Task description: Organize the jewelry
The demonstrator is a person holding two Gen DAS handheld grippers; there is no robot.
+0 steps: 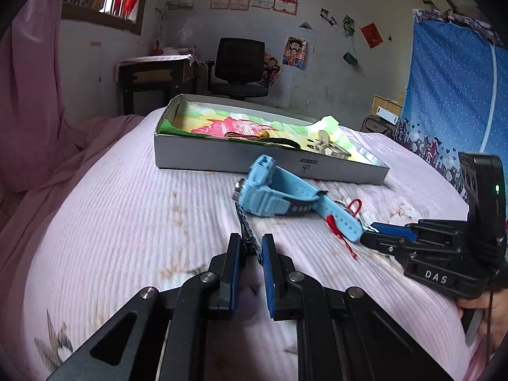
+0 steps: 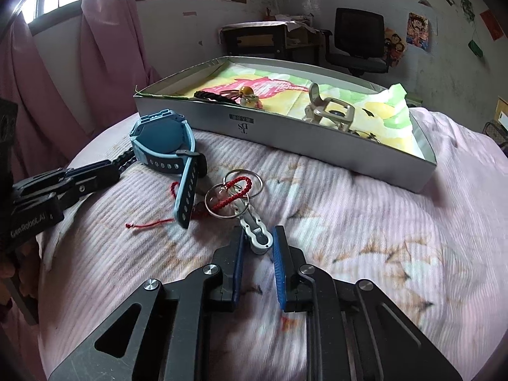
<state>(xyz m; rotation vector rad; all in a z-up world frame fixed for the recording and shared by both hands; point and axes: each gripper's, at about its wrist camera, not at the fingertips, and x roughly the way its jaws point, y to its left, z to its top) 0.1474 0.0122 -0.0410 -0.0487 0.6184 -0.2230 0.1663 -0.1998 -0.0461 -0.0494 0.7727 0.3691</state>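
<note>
The left gripper (image 1: pixel 250 247) is nearly shut, its blue pads pinching the near end of a dark beaded bracelet (image 1: pixel 246 228) that trails away from the tips toward the watch. The right gripper (image 2: pixel 257 241) is likewise closed down, with the silver carabiner clip (image 2: pixel 258 236) of a keychain caught between its pads; whether they already bear fully on it is hard to tell, though it looks like a grip. Just beyond the right gripper's tips lie that clip's key rings (image 2: pixel 233 195), three as far as can be counted, with one red braided cord (image 2: pixel 233 195) threaded through them and a loose red tail to the left. Beyond that, and just past the left gripper's tips, one light blue watch (image 1: pixel 270 190) lies on its side on the pink quilted bedspread (image 1: pixel 127 222). Farthest from both grippers stands one shallow grey cardboard box (image 2: pixel 285 130), lined with colourful paper. It already holds about four pieces: a dark band (image 2: pixel 211 96), a yellow-beaded piece (image 2: pixel 247 93), a pale metal watch (image 2: pixel 330 111), and something small beside it. So the sorting seems roughly half done, with four items left outside the box, two of them in hand.
</note>
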